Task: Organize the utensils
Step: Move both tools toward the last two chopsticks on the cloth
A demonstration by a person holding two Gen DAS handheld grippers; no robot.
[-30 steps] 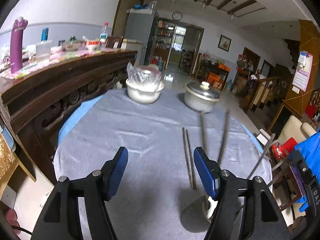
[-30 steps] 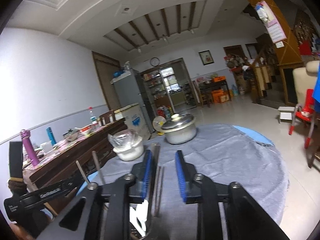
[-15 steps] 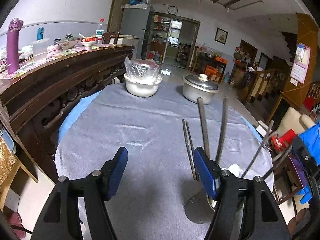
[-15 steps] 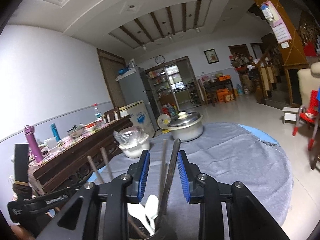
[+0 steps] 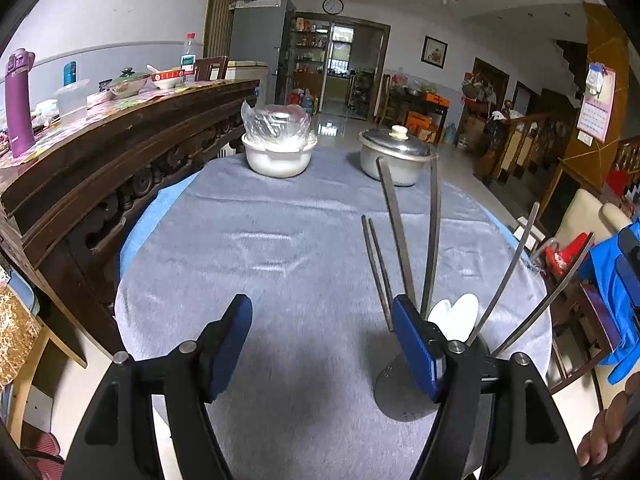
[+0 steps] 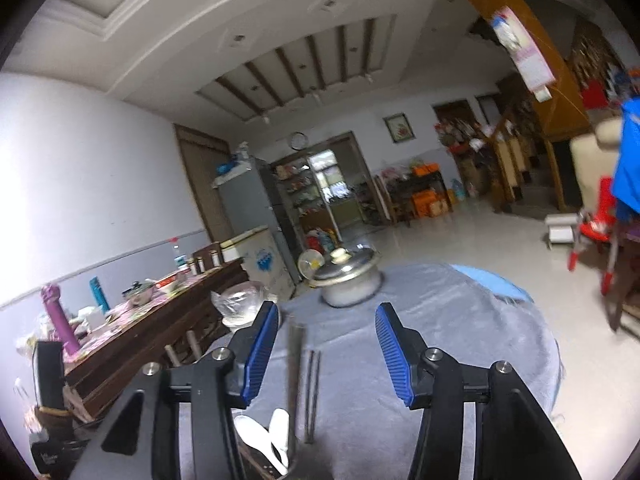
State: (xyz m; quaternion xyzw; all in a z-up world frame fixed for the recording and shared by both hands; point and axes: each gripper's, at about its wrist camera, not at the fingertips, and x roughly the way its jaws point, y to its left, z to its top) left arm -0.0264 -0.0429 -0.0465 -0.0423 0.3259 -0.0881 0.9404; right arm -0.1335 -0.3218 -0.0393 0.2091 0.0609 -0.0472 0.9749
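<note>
I held my left gripper (image 5: pixel 322 334) low over the grey tablecloth (image 5: pixel 280 248) with its two blue pads spread wide and nothing between them. My right gripper (image 6: pixel 326 350) was likewise released, its two blue pads (image 6: pixel 394 354) parted and empty above the same cloth. Just behind my left gripper's right finger stood one perforated metal utensil holder (image 5: pixel 404 392), and from it I counted four metal chopsticks fanning upward: two (image 5: pixel 414 232) leaning toward the far pots and two (image 5: pixel 520 280) splayed out to the right. Two white spoon handles (image 5: pixel 456 314) poked out of the same holder; the right wrist view showed both (image 6: pixel 268 434), blurred. One more pair of thin dark chopsticks (image 5: pixel 378 268) lay flat on the cloth just beside the holder, apart from both grippers. At the far edge of the table sat two vessels, one white bowl covered with clear plastic (image 5: pixel 278 148) and one lidded steel pot (image 5: pixel 396 156), well apart from the holder. One purple bottle (image 5: pixel 18 104) stood on the wooden sideboard (image 5: pixel 120 152) at left.
</note>
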